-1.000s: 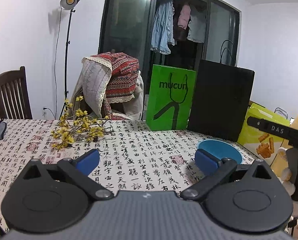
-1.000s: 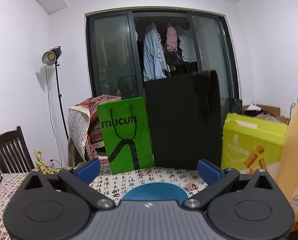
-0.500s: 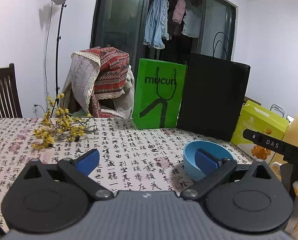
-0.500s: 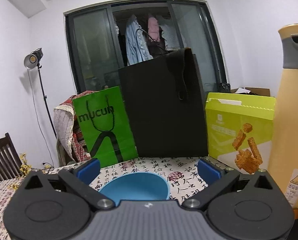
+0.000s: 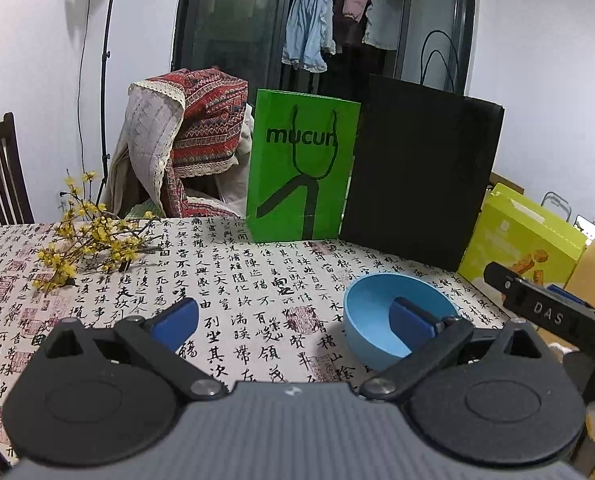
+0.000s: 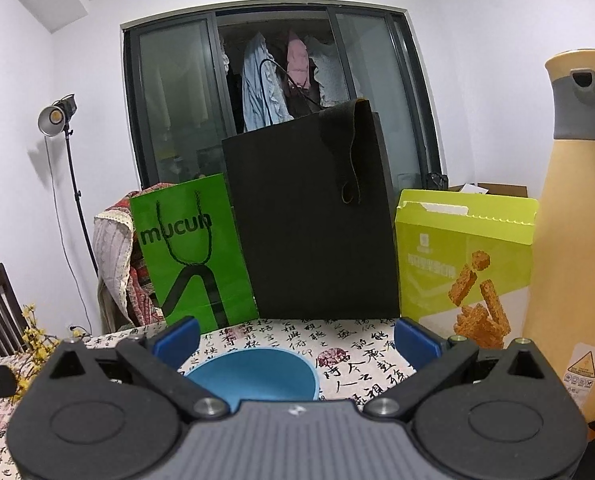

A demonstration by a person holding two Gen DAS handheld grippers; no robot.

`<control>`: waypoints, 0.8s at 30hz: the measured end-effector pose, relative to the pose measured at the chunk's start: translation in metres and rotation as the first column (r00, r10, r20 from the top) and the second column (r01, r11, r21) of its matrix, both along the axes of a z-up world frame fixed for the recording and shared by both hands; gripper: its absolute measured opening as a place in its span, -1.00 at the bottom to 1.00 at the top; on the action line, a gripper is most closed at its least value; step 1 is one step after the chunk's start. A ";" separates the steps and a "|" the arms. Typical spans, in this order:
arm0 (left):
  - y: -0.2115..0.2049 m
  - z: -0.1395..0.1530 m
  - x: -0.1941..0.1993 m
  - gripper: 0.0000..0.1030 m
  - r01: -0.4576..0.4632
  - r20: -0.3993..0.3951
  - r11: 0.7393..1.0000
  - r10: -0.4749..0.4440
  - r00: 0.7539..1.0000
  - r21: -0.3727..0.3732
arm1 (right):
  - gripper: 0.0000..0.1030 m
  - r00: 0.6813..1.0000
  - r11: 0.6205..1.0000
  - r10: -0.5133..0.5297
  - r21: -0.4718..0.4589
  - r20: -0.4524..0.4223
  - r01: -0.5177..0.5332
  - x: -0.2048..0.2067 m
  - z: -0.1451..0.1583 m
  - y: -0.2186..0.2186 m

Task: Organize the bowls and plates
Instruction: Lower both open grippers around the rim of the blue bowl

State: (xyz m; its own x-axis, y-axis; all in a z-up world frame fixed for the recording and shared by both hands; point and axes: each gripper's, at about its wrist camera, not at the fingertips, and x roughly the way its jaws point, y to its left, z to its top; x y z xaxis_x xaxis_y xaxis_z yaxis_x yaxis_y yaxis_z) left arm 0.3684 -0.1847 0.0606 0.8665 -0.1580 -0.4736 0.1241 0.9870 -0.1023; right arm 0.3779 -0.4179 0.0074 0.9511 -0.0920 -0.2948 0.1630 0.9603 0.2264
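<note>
Blue bowl (image 6: 253, 374) upright on the tablecloth (image 5: 237, 280), near the black bag (image 6: 309, 220) — right gripper (image 6: 295, 338) spread wide, bowl just ahead, likely lining up a rim grasp; left gripper (image 5: 293, 320) apart, empty.

left gripper (image 5: 293, 316) held level with its jaws spread wide, nothing between its blue pads (image 5: 177, 318); right gripper (image 6: 295, 338) likewise level and wide apart, nothing gripped

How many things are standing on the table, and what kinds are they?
Bowls: 1, the blue bowl
Paper bags: 2, the green bag and the black bag
Snack boxes: 1, the yellow-green box
Jugs: 1, the tan jug
Flower sprigs: 1, the yellow flowers
Total: 6
</note>
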 end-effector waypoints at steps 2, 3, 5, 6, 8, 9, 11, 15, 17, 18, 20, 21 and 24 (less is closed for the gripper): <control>-0.004 0.000 0.004 1.00 -0.009 0.002 1.000 0.009 1.000 0.002 | 1.00 1.000 1.000 0.001 0.005 -0.005 -0.001 0.002 -0.002 0.000; -0.006 -0.001 0.006 1.00 -0.010 0.000 1.000 0.010 1.000 0.000 | 1.00 1.000 1.000 0.001 0.007 -0.007 -0.001 0.002 -0.002 0.000; -0.009 -0.002 0.010 1.00 -0.014 -0.007 1.000 0.014 1.000 -0.003 | 1.00 1.000 1.000 -0.001 0.011 -0.011 0.001 0.004 -0.003 -0.001; -0.011 -0.002 0.013 1.00 -0.019 -0.010 1.000 0.019 1.000 -0.004 | 1.00 1.000 1.000 -0.005 0.013 -0.014 0.005 0.006 -0.004 -0.001; -0.012 -0.002 0.017 1.00 -0.027 -0.018 1.000 0.027 0.999 -0.010 | 1.00 1.000 1.000 -0.014 0.014 -0.020 0.014 0.008 -0.006 -0.003; -0.012 -0.002 0.020 1.00 -0.033 -0.023 0.999 0.033 0.999 -0.015 | 1.00 1.000 1.000 -0.020 0.014 -0.024 0.020 0.009 -0.007 -0.003; -0.012 -0.002 0.023 1.00 -0.044 -0.028 0.999 0.043 0.999 -0.027 | 1.00 0.999 0.999 -0.030 0.018 -0.033 0.031 0.012 -0.008 -0.005; -0.012 -0.001 0.028 1.00 -0.053 -0.029 0.998 0.052 0.998 -0.033 | 1.00 0.998 0.999 -0.038 0.037 -0.040 0.040 0.015 -0.012 -0.010; -0.013 0.001 0.030 1.00 -0.054 -0.029 0.998 0.053 0.998 -0.029 | 1.00 0.998 0.998 -0.048 0.043 -0.042 0.050 0.016 -0.014 -0.012; -0.014 0.001 0.031 1.00 -0.054 -0.028 0.998 0.053 0.998 -0.028 | 1.00 0.998 0.997 -0.052 0.046 -0.045 0.054 0.017 -0.015 -0.014; -0.014 0.002 0.035 1.00 -0.058 -0.026 0.998 0.057 0.998 -0.030 | 1.00 0.997 0.997 -0.061 0.054 -0.053 0.064 0.020 -0.018 -0.016; -0.014 0.002 0.037 1.00 -0.061 -0.028 0.998 0.060 0.998 -0.034 | 1.00 0.996 0.996 -0.065 0.057 -0.059 0.068 0.021 -0.020 -0.018; -0.015 0.000 0.045 1.00 -0.064 -0.053 0.997 0.061 0.997 -0.046 | 1.00 0.995 0.994 -0.074 0.070 -0.073 0.079 0.025 -0.023 -0.022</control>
State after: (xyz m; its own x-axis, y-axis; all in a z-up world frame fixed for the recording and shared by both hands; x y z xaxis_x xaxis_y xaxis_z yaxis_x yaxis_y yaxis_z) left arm 0.4129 -0.1992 0.0611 0.8498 -0.1276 -0.5113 0.0555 0.9865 -0.1540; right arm 0.4031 -0.4397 -0.0161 0.9189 -0.1394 -0.3691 0.2533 0.9257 0.2810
